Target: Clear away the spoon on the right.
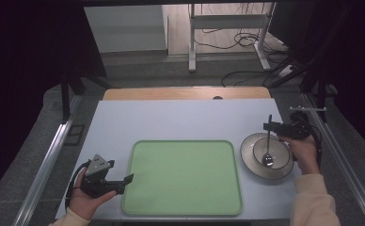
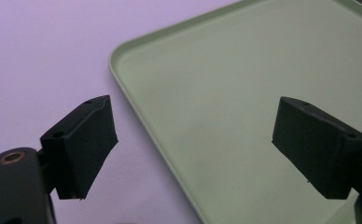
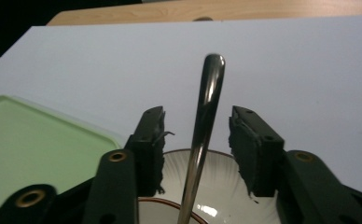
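Note:
A metal spoon (image 1: 268,139) stands steeply in a round bowl (image 1: 246,153) at the right of the table, its scoop at the bottom. My right gripper (image 1: 268,126) sits just above the bowl's far side with the spoon's handle (image 3: 206,107) between its jaws. A gap shows on each side of the handle, so the pads do not press on it. The bowl's ribbed white inside (image 3: 223,184) lies below the jaws. My left gripper (image 1: 125,181) is open and holds nothing at the left edge of the green tray (image 1: 185,179), one jaw over the tray (image 2: 244,70).
The green tray (image 3: 20,140) lies bare in the middle of the white table (image 1: 180,120). A wooden strip (image 1: 185,93) runs along the table's far edge. Metal rails (image 1: 49,160) flank both sides, and desk legs (image 1: 192,42) with cables stand on the floor beyond.

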Available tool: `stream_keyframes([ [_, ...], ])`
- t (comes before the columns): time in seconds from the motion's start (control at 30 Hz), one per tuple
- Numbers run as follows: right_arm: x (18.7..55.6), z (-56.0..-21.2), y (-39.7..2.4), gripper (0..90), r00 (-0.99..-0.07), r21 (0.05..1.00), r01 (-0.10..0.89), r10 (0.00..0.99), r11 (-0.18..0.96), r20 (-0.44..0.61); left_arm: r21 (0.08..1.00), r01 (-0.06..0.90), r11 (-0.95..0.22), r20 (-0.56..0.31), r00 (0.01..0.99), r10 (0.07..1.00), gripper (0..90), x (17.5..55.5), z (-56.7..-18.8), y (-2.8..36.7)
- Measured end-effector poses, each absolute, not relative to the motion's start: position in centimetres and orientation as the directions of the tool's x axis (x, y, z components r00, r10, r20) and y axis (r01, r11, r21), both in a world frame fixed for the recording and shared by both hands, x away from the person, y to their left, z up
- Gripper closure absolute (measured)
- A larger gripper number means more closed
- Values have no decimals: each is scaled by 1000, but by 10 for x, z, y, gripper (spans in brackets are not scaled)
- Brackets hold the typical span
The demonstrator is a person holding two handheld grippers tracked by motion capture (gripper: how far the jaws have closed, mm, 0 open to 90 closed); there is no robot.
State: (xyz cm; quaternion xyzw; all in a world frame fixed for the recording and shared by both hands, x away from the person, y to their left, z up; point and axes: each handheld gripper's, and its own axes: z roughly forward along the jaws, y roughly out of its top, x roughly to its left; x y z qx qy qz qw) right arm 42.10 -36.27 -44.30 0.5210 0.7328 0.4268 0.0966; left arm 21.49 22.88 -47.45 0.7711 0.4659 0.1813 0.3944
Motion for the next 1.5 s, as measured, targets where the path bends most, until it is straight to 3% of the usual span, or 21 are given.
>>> stream_keyframes([
  [0.1,422,-446,-363,660,-443,717,691,835,86,327,778,574,-256,-88,502,860,133,215,-474,229],
  [0.17,423,-448,-362,773,-448,702,705,830,100,332,779,572,-258,-88,506,858,133,215,-474,229],
  [0.33,422,-446,-363,870,-448,699,710,823,89,350,779,571,-259,-88,508,857,133,215,-474,229],
  [1.5,396,-398,-371,886,-520,784,618,774,48,362,784,563,-261,-86,515,853,133,214,-472,230],
])
